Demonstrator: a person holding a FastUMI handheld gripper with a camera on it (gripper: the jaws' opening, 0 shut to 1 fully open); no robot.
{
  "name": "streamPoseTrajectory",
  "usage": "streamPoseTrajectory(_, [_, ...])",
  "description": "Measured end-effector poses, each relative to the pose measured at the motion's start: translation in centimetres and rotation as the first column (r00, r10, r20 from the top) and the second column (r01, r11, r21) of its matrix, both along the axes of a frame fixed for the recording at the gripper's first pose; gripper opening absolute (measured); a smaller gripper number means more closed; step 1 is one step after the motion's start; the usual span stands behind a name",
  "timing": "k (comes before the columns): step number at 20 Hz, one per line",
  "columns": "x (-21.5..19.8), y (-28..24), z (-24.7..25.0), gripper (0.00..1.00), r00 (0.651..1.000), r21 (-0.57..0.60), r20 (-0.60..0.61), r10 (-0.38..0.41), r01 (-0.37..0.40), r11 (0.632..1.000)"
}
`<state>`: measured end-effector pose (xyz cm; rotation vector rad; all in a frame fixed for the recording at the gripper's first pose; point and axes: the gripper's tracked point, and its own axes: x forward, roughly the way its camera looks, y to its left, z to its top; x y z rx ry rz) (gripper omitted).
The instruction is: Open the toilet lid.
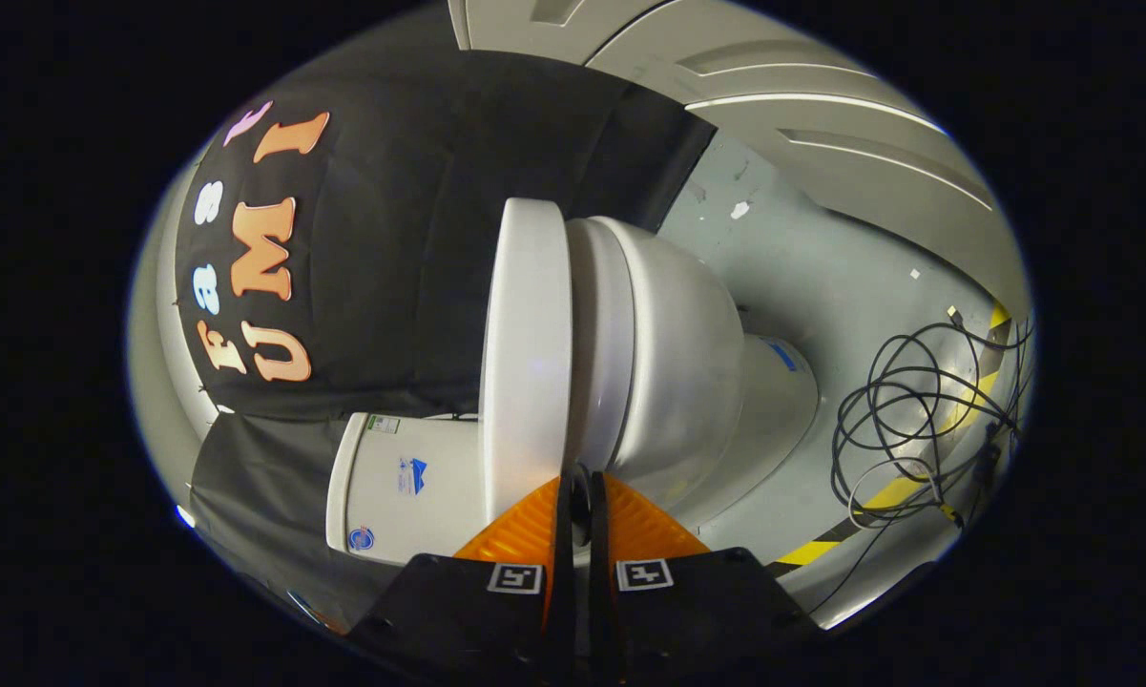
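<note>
Grey flooring (802,277) is stretching away beyond the toilet (668,363), with a tangle of black cables (916,420) lying on it near a yellow-and-black stripe (878,496). I am holding my claw (580,487) rolled on its side, so the whole scene is appearing turned. My fingers are lying pressed almost together, only a thin gap between them, right at the rim where the toilet lid (527,353) is meeting the bowl. Whether they are pinching the lid's edge I cannot tell. That lid is sitting closed against the seat, with the tank (410,487) beside it, in front of the black cloth wall (420,219).
</note>
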<state>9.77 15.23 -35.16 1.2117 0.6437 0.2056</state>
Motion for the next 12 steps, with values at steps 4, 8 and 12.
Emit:
streamPoseTrajectory(4, [-0.44, -0.46, 0.03, 0.08, 1.000, 0.037, -0.008, -0.015, 0.015, 0.999])
streamPoseTrajectory(8, [-0.32, -0.26, 0.20, 0.08, 0.999, 0.052, -0.036, -0.024, 0.026, 0.998])
streamPoseTrajectory(12, [-0.41, -0.33, 0.07, 0.08, 0.998, 0.097, -0.050, -0.048, 0.053, 0.994])
